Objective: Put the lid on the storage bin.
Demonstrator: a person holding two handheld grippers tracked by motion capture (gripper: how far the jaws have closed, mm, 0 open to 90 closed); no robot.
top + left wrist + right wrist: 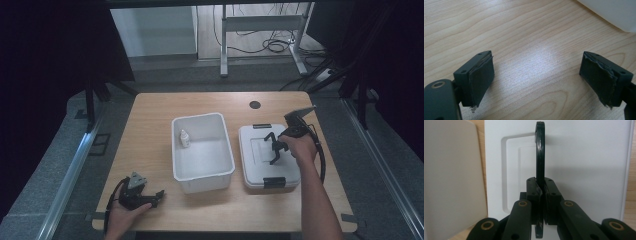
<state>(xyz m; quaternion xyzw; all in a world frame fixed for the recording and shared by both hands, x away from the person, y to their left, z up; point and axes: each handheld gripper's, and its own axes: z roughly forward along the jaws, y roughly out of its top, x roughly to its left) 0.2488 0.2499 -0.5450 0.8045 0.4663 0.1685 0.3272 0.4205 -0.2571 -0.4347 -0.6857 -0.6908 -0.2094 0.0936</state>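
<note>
1. In the high view, your right gripper (274, 148) sits over the white lidded box (260, 172) at about 3 o'clock on the wooden surface (150, 120), its fingers clenched on the box's black handle (273, 143), which stands raised above the lid. The open white bin (200, 177) is just beside the box, toward the centre, with a small bottle (184, 138) inside near its 10 o'clock corner. Your left gripper (159, 196) rests on the surface at about 7 o'clock, near the bin but apart from it.
2. In the left gripper view, your fingers (482, 75) are spread wide and released, with bare wood between them; the bin's corner (614, 12) shows at 1 o'clock.
3. In the right gripper view, your fingers (533, 192) pinch the thin black handle (539, 152) edge-on; it rises to 12 o'clock over the white lid (586, 157), and the bin's wall (451, 175) stands at 9 o'clock.
</note>
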